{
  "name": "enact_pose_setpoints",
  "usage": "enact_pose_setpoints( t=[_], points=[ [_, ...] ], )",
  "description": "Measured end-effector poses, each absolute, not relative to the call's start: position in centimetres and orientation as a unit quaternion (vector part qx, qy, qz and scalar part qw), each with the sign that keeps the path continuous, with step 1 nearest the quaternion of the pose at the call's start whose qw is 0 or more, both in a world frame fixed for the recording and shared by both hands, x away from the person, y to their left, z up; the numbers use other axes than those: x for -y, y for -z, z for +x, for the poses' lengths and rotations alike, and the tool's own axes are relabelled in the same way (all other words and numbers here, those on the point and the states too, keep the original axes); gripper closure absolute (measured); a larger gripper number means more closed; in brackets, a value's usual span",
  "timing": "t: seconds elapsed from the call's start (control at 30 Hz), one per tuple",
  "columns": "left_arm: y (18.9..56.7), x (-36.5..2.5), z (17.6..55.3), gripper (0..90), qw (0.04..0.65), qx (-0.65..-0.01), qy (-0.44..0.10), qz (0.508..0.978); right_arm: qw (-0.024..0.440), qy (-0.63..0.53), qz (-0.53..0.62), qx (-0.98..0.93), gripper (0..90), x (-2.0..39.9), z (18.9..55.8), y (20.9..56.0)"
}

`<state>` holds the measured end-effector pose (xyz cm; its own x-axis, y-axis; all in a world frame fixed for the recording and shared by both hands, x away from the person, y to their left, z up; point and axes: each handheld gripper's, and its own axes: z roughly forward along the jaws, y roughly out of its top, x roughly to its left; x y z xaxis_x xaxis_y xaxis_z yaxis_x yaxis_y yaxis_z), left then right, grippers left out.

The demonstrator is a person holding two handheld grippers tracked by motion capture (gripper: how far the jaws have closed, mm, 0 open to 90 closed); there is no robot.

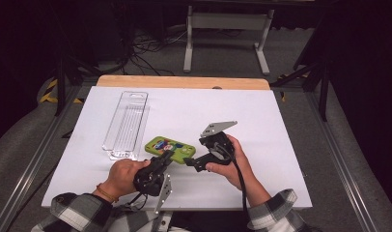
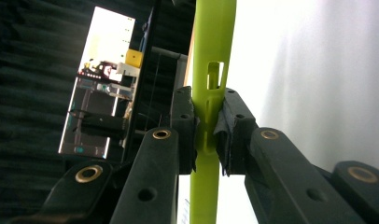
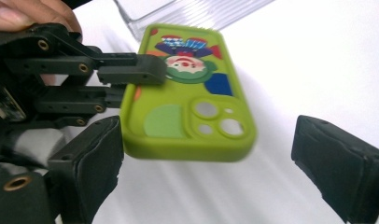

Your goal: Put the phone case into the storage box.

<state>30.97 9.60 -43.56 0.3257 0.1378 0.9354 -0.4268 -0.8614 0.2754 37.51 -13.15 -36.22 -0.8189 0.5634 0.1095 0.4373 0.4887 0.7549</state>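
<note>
The left tongs clamp the long edge of a green phone case, one jaw over its printed back and one beneath; in the left gripper view the case runs edge-on between the pressed pads. The case is held just above the white tabletop, near its front middle, and lies roughly flat. In the right gripper view its back faces up, with a cartoon print and the camera cut-outs at the end nearest that camera.

The right tongs stand wide, their jaws to either side of the camera end of the case without touching it; the gap to the farther jaw is clear. They point toward the left tongs.

A clear plastic tray lies on the tabletop just left of the case, its long side running away from the person. Both sleeves are plaid.
</note>
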Motion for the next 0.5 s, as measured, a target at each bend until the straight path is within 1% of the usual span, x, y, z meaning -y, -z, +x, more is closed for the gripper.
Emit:
enact_pose_setpoints(
  t=[0.03,0.1,0.17,0.2,0.23,0.3,0.33,0.37,0.43,0.47,0.5],
  points=[
    [43.5,-9.7,31.0,78.7,0.248,0.091,-0.573,0.776,0.076,-0.413,0.291,-0.859,10.1,13.2,37.5,36.2],
    [43.5,-9.8,31.2,78.7,0.252,0.086,-0.568,0.778,0.100,-0.424,0.276,-0.857,10.3,13.7,37.0,36.0],
    [43.5,-9.9,31.4,78.7,0.257,0.082,-0.565,0.779,0.129,-0.428,0.270,-0.852,13.1,14.0,36.7,35.9],
    [43.4,-9.9,31.5,78.7,0.259,0.080,-0.566,0.779,0.129,-0.428,0.270,-0.852,13.1,14.0,36.7,35.9],
    [43.3,-10.0,31.5,78.7,0.259,0.076,-0.565,0.780,0.151,-0.434,0.266,-0.847,14.6,14.2,36.4,35.8],
    [43.3,-10.2,31.6,78.7,0.262,0.071,-0.563,0.780,0.164,-0.436,0.257,-0.847,13.9,14.4,36.2,35.8],
    [43.1,-10.2,31.8,78.7,0.263,0.076,-0.565,0.778,0.180,-0.434,0.247,-0.848,12.7,14.5,35.9,35.8],
    [43.2,-10.3,31.7,78.7,0.263,0.066,-0.561,0.782,0.192,-0.429,0.239,-0.849,11.4,14.5,35.7,35.8],
    [43.1,-10.4,31.9,78.7,0.267,0.067,-0.562,0.780,0.199,-0.427,0.234,-0.850,11.4,14.5,35.5,35.9],
    [42.9,-10.5,31.9,78.7,0.267,0.063,-0.563,0.780,0.220,-0.425,0.222,-0.849,11.1,14.5,35.1,36.0],
    [42.9,-10.5,31.9,78.7,0.267,0.063,-0.563,0.780,0.224,-0.426,0.219,-0.849,11.0,14.6,35.0,36.1]
  ],
)
